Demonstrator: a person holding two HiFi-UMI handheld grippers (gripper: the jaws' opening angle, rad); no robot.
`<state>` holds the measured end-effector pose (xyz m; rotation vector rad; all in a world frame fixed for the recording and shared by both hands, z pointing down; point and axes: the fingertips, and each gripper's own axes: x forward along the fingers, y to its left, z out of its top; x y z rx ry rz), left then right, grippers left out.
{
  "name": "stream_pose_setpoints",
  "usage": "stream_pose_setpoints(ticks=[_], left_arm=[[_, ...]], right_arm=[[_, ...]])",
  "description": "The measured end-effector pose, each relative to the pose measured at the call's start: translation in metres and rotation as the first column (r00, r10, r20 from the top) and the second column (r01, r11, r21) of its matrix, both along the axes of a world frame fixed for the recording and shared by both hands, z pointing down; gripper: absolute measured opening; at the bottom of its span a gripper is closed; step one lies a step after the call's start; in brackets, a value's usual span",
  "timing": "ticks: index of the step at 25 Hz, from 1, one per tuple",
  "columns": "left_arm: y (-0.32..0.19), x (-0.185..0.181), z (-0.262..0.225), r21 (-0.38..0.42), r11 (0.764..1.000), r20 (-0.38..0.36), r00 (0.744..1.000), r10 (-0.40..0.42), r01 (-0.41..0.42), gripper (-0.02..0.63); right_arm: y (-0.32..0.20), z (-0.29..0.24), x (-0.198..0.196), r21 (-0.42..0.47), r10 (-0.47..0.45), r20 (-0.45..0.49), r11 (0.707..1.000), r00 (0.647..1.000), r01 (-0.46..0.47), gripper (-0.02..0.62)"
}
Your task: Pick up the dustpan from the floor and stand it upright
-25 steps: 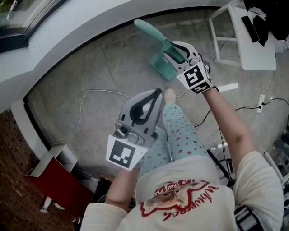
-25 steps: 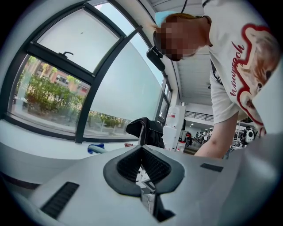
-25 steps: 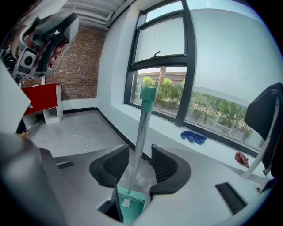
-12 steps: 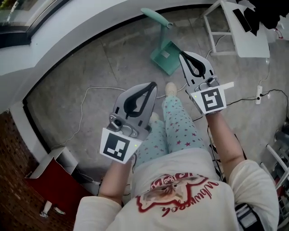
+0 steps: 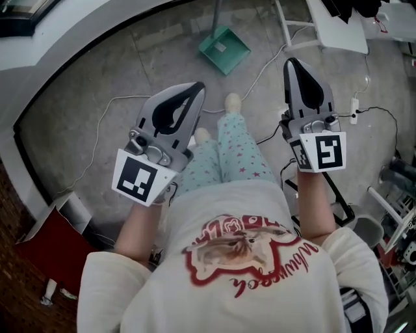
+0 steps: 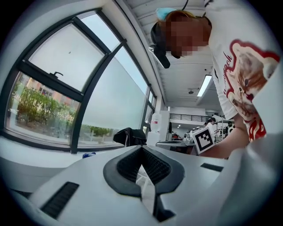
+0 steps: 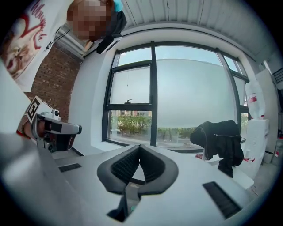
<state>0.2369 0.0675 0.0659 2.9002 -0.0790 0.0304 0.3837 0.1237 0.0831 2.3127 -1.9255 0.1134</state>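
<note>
The teal dustpan (image 5: 224,51) stands on the concrete floor near the curved white wall, its handle (image 5: 216,12) rising out of the top of the head view. Neither gripper touches it. My left gripper (image 5: 198,86) is held in front of the body at the left, jaws shut with nothing between them (image 6: 142,148). My right gripper (image 5: 292,62) is held up at the right, well back from the dustpan, also shut and empty (image 7: 139,146). Both gripper views look level at windows; the dustpan is in neither.
The person's legs and feet (image 5: 233,102) stand between the grippers. White cables (image 5: 117,104) and a power strip (image 5: 354,104) lie on the floor. A white table frame (image 5: 338,29) stands at the upper right, a red box (image 5: 45,240) at the lower left.
The right gripper has let go of the dustpan handle, closed, and drawn back and up. The left gripper has risen too. The dustpan now stands by itself.
</note>
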Motion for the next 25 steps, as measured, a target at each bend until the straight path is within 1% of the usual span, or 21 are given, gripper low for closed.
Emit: stream_pose_setpoints(ticks=[3, 5, 7, 10, 13, 15, 18, 19, 21, 23, 25], left_arm=[[0.017, -0.011, -0.008, -0.014, 1.000, -0.008, 1.000, -0.018, 0.018, 0.003], [0.033, -0.022, -0.016, -0.014, 0.999, -0.019, 0.999, -0.037, 0.037, 0.003], [0.050, -0.032, -0.024, -0.002, 0.998, -0.027, 0.998, -0.057, 0.057, 0.003], [0.068, -0.042, -0.031, 0.008, 0.996, -0.033, 0.995, -0.092, 0.093, 0.003], [0.097, -0.040, -0.038, 0.023, 0.991, -0.041, 0.991, -0.128, 0.129, 0.003], [0.132, -0.029, -0.048, 0.055, 0.989, -0.052, 0.989, -0.137, 0.140, 0.003], [0.196, -0.005, -0.066, 0.099, 0.983, -0.073, 0.986, -0.149, 0.156, 0.003], [0.216, 0.003, -0.072, 0.104, 0.980, -0.082, 0.983, -0.162, 0.170, 0.003], [0.258, 0.017, -0.084, 0.095, 0.973, -0.107, 0.974, -0.201, 0.211, 0.003], [0.302, 0.028, -0.092, 0.096, 0.967, -0.124, 0.966, -0.225, 0.237, 0.003], [0.341, 0.039, -0.100, 0.098, 0.966, -0.132, 0.965, -0.226, 0.239, 0.003]], right_arm=[[0.018, -0.017, -0.006, 0.010, 0.009, 0.014, 1.000, 1.000, -0.010, 0.025], [0.030, -0.033, -0.014, 0.033, -0.004, 0.020, 0.999, 1.000, 0.003, 0.025], [0.040, -0.049, -0.022, 0.052, -0.036, 0.011, 0.998, 0.999, 0.035, 0.025], [0.053, -0.067, -0.033, 0.062, -0.092, -0.027, 0.994, 0.995, 0.094, 0.025], [0.077, -0.088, -0.039, 0.095, -0.156, -0.065, 0.982, 0.986, 0.162, 0.025], [0.108, -0.103, -0.039, 0.128, -0.199, -0.084, 0.970, 0.976, 0.209, 0.025], [0.168, -0.121, -0.038, 0.171, -0.278, -0.100, 0.941, 0.955, 0.292, 0.025], [0.190, -0.124, -0.037, 0.171, -0.305, -0.101, 0.932, 0.947, 0.319, 0.025], [0.236, -0.124, -0.030, 0.152, -0.341, -0.081, 0.924, 0.937, 0.350, 0.025], [0.286, -0.119, -0.020, 0.121, -0.362, -0.050, 0.923, 0.931, 0.366, 0.025], [0.330, -0.114, -0.006, 0.096, -0.369, -0.020, 0.924, 0.929, 0.369, 0.025]])
